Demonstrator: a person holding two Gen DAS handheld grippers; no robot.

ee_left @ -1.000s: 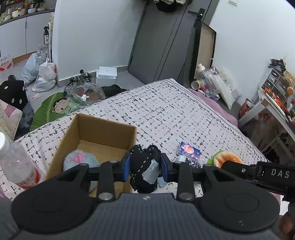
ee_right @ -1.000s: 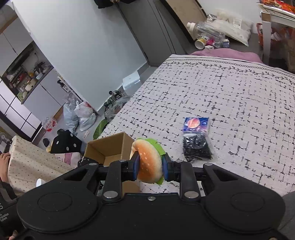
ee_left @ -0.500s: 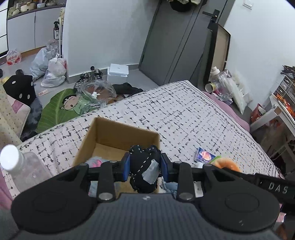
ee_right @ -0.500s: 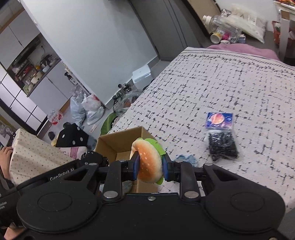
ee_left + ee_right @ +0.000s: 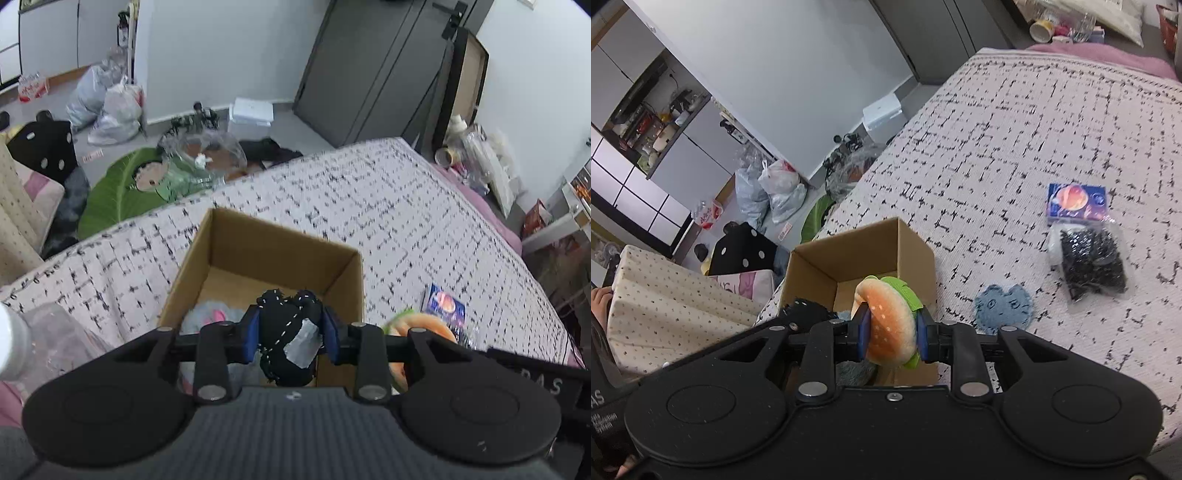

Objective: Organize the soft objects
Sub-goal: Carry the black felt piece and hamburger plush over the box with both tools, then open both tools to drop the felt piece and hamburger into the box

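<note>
My left gripper (image 5: 290, 338) is shut on a black stitched plush toy (image 5: 286, 332) and holds it over the open cardboard box (image 5: 277, 240) on the bed. A grey and pink plush (image 5: 210, 314) lies inside the box. My right gripper (image 5: 892, 334) is shut on a plush hamburger (image 5: 888, 325) just above the box's (image 5: 849, 254) near right corner. The hamburger also shows in the left wrist view (image 5: 424, 325), right of the box. A flat blue felt patch (image 5: 1004, 306) lies on the bedspread right of the box.
A clear packet of black bits with a blue card (image 5: 1082, 236) lies on the bed to the right. A plastic bottle (image 5: 22, 343) stands left of the box. Bags, a green leaf mat (image 5: 122, 188) and clutter cover the floor beyond the bed edge.
Both grippers have moved toward the box with their toys. The black plush went from beside the box's right wall to above its opening. The hamburger now hangs at the box's corner.
</note>
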